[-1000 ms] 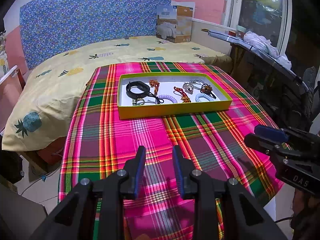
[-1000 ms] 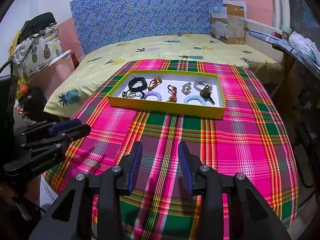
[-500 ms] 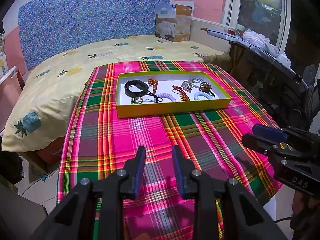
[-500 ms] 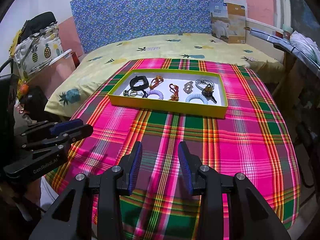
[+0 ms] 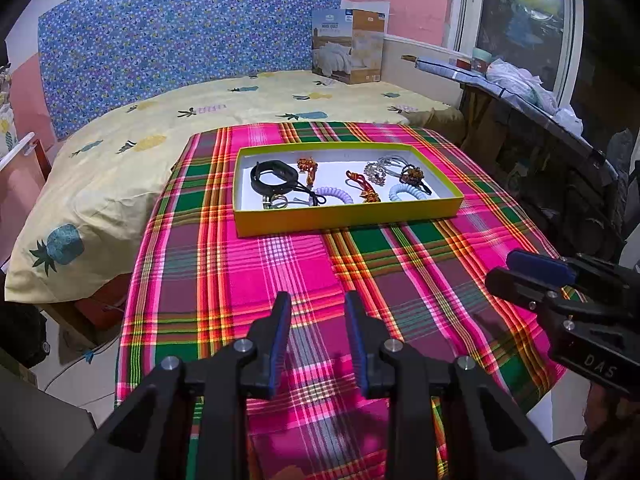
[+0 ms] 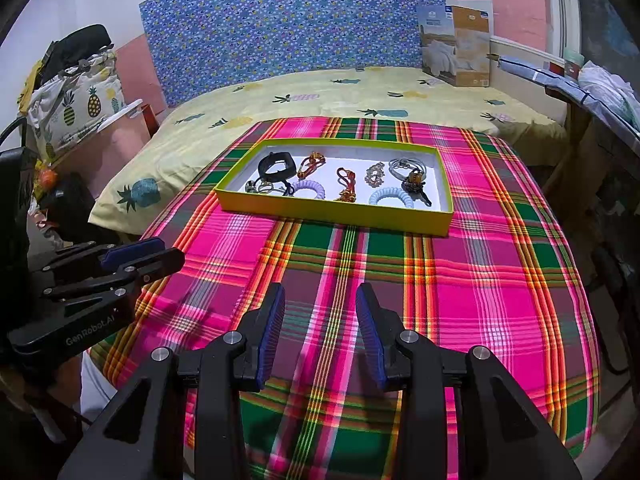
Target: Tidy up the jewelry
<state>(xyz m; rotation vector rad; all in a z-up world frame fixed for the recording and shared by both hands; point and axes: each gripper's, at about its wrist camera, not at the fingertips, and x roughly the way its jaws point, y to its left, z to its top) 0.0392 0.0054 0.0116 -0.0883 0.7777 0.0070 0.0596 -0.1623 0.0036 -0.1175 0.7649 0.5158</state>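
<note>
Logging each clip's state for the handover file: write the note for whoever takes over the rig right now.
Left tongs: open, empty, above the plaid cloth.
Right tongs: open, empty, also short of the tray.
All jewelry lies in the yellow tray: black band, lilac coil, blue coil, orange cord, rings, other pieces.
Done: nothing evident.
Left: reach the tray and sort everything.

Bare plaid cloth (image 6: 400, 280) ahead to tray (image 6: 332, 220); low front wall only barrier.

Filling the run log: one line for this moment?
left gripper: open, empty | right gripper: open, empty | jewelry: in tray | no contact
</note>
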